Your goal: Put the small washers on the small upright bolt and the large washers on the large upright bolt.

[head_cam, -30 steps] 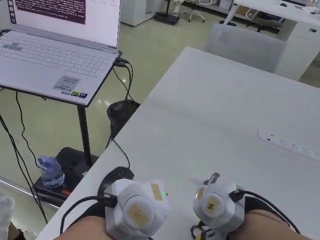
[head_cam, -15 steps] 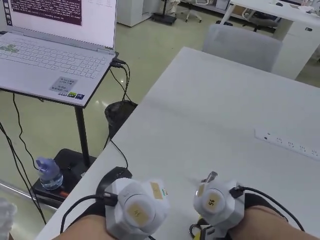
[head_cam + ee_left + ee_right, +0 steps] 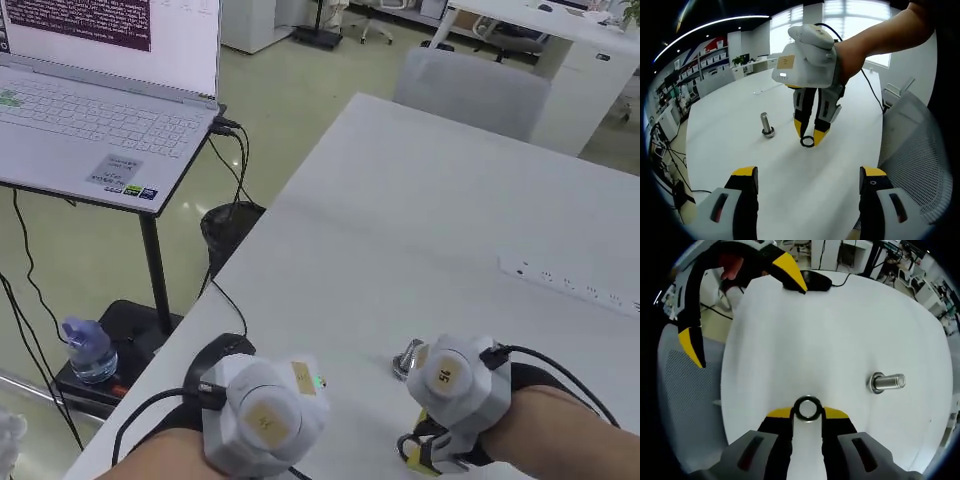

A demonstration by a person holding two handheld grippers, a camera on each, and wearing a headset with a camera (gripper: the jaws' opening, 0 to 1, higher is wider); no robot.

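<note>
Head view: upright bolt (image 3: 408, 357) on white table (image 3: 420, 220), just beside right gripper (image 3: 418, 456). Left gripper view: left gripper (image 3: 802, 175) wide open (nothing in it). Right gripper view: jaws pinched on a washer (image 3: 807, 408), bolt near, not touching.

A dark ring-shaped washer (image 3: 807, 408) sits pinched between the right tongs' (image 3: 807, 413) yellow tips, low centre in the right gripper view. Right of it, apart, a silvery bolt (image 3: 886, 382) stands head-down on the white worktop (image 3: 840, 325).
</note>
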